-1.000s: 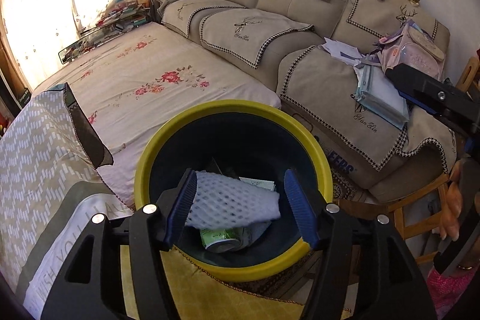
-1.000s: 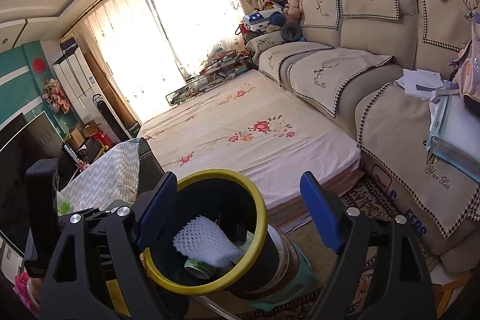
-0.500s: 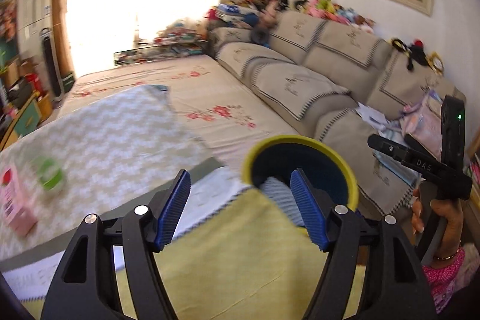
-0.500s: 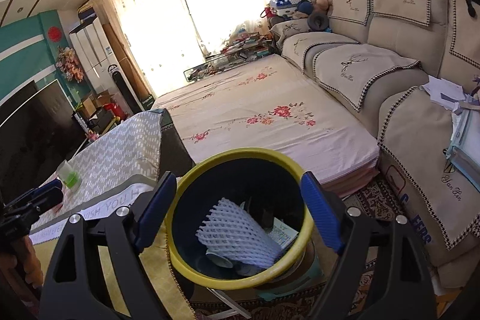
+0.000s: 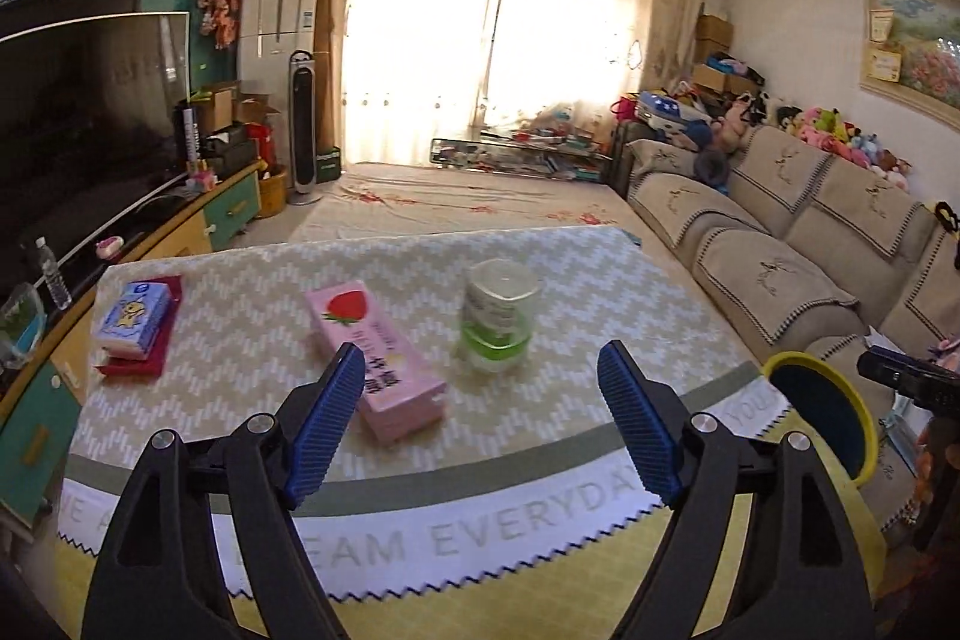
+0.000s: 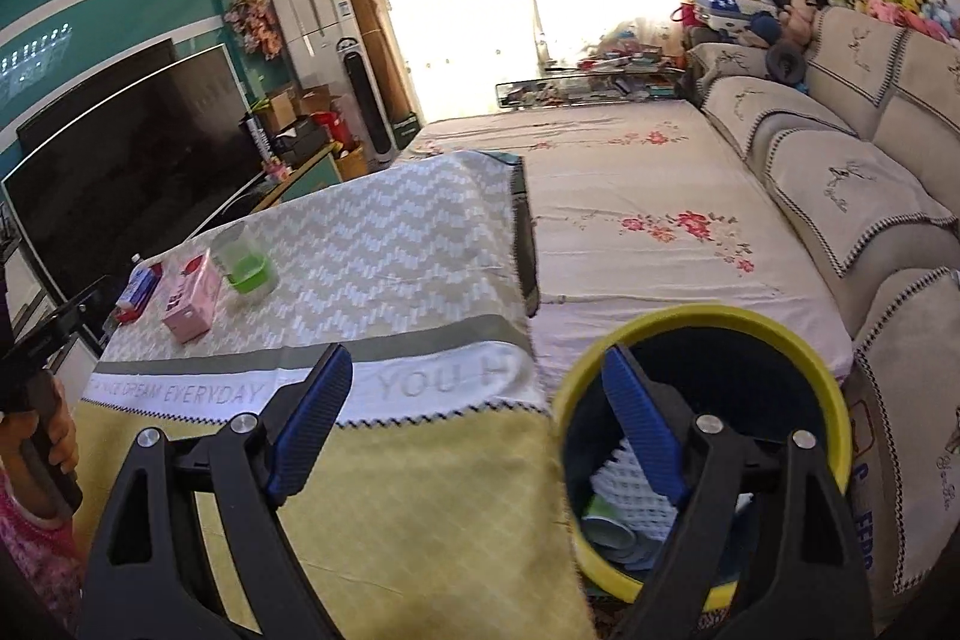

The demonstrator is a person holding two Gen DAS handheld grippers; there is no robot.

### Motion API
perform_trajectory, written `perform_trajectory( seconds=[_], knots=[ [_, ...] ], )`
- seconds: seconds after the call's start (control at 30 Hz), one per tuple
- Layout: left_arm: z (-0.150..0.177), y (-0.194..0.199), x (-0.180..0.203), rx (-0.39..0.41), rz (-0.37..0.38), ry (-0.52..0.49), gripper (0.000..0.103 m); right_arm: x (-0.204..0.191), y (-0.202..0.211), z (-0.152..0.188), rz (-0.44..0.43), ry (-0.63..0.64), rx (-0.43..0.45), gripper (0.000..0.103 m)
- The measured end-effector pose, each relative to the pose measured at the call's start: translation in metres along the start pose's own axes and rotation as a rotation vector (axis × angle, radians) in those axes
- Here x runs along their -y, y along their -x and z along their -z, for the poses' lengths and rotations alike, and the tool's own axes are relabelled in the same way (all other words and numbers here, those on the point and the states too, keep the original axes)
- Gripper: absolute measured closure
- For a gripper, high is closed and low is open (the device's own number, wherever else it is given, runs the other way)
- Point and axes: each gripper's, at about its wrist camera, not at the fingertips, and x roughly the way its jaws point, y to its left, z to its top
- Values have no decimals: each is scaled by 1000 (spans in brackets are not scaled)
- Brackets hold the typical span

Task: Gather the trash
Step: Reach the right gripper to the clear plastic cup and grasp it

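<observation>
Our left gripper (image 5: pixel 480 424), jaws just opened and now spread empty, has swung from the yellow-rimmed bin (image 6: pixel 708 322), where the foam net (image 6: pixel 630 484) now lies, toward the pink carton (image 5: pixel 375 349) and green cup (image 5: pixel 498 316) on the table (image 5: pixel 630 292); our right gripper (image 6: pixel 474 424) gapes empty too; two pieces remain.

Left gripper (image 5: pixel 480 427) jaws just opening, empty, pink carton (image 5: pixel 375 355), green cup (image 5: pixel 497 316)

- Left wrist cam sits low over the near edge of the table (image 5: pixel 540 466), looking down its length toward the far curtains (image 5: pixel 492 22).
- Right wrist cam is further right, above the yellow-rimmed bin (image 6: pixel 702 322), angled left.
- Both catch the pink carton (image 5: pixel 372 352) and green cup (image 6: pixel 243 262).
</observation>
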Motion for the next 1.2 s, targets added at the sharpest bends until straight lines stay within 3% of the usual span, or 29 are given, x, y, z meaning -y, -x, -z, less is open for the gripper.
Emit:
perform_trajectory(
  seconds=[0.1, 0.27, 0.4, 0.53, 0.87, 1.03, 1.1, 1.2],
  knots=[
    [8, -7, -31, -14, -48, 43, 19, -39, -20, -12, -59, 66, -29, 22],
    [17, -5, -50, 16, -38, 131, 5, -104, -53, -28, -114, 230, -76, 22],
    [19, -4, -55, 33, -97, 125, 5, -151, -78, -36, -156, 354, -85, 22],
    [21, -2, -57, 27, -80, 160, 5, -185, -116, -40, -178, 412, -124, 22],
    [19, 0, -44, 19, -81, 124, 5, -214, -182, -50, -145, 397, -172, 22],
    [21, -2, -43, 10, -76, 124, 5, -221, -200, -56, -135, 393, -180, 29],
    [21, -2, -43, 8, -74, 127, 5, -223, -205, -57, -132, 395, -190, 37],
    [21, -3, -43, 4, -72, 128, 5, -227, -208, -57, -136, 402, -194, 41]
  ],
)
